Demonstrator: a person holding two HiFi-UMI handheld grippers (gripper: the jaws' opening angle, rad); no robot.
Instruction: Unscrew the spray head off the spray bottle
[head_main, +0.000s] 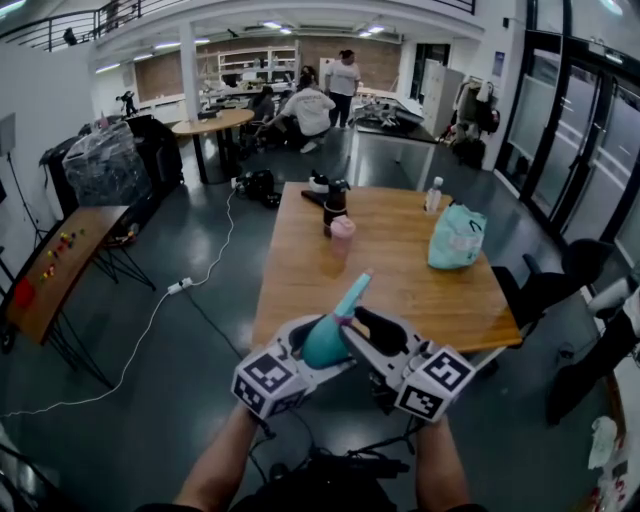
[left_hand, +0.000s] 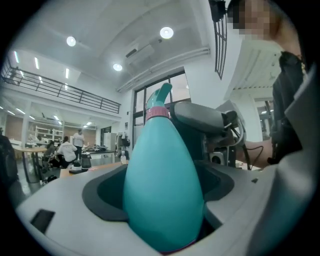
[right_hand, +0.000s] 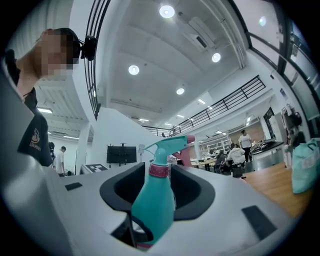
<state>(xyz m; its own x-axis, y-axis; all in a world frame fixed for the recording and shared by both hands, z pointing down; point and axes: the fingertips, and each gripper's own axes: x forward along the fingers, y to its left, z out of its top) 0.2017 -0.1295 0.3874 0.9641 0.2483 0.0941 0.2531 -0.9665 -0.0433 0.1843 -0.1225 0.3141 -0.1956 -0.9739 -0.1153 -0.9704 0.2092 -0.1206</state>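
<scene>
Item: bottle, teal, held in the air between us and the near edge of the tabletop, tilted with its spray head pointing away and up. We log the left gripper with jaws closed on the fat lower body, which fills the gap between them. The right gripper has its jaws standing wide around the neck, with dark gaps showing on either side of the pink collar; we see no pad pressing there. Progress: the head sits on the neck and the collar meets the body with no visible gap, so we judge the unscrewing not finished. Whether the thread is loosened at all we cannot tell. Left to do: grip the collar or head, turn it, and lift it off. Surroundings: a pale green bag, pink cup, dark flask and water bottle rest on the tabletop, all well apart from the grippers. People sit at a far table, and a cable crosses the floor. Nothing obstructs the work.
</scene>
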